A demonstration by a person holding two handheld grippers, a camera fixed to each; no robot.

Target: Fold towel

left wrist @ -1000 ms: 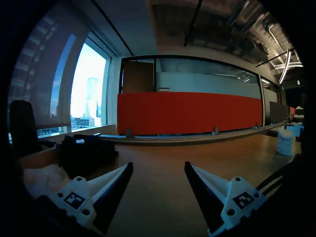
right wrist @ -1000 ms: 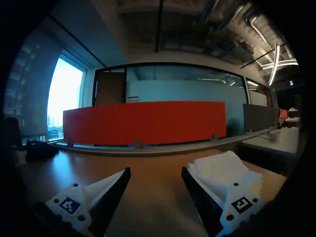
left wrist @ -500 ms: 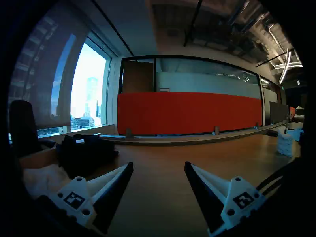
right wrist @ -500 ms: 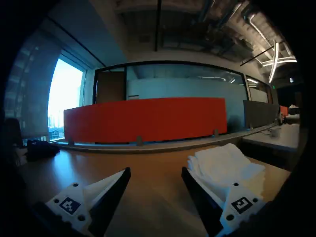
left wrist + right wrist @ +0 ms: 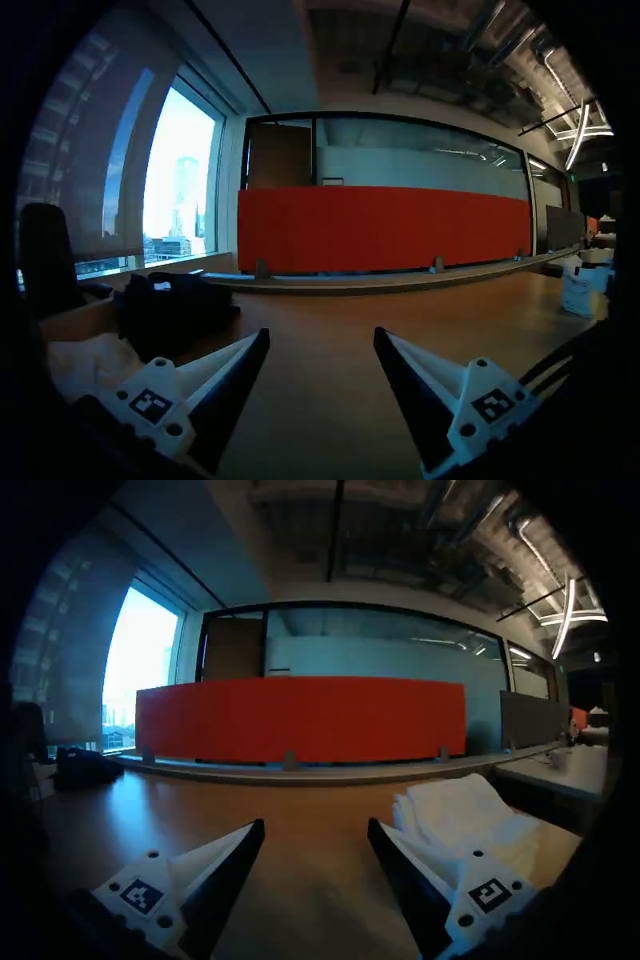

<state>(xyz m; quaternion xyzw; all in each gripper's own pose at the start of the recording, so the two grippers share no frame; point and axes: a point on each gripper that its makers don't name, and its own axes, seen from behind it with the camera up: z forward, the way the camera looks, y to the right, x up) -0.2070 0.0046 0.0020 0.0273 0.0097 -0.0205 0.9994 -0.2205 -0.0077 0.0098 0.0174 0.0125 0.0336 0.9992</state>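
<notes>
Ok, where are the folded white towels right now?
In the right gripper view the folded white towels lie on the wooden table, just beyond the right-hand finger of the right gripper, short of the red partition.

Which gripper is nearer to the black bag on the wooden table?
Left. The black bag lies just beyond the left gripper, by its left finger; from the right gripper it sits far off to the left.

Towel stack (image 5: 460, 816) partly hidden behind right gripper (image 5: 314, 824).
</notes>
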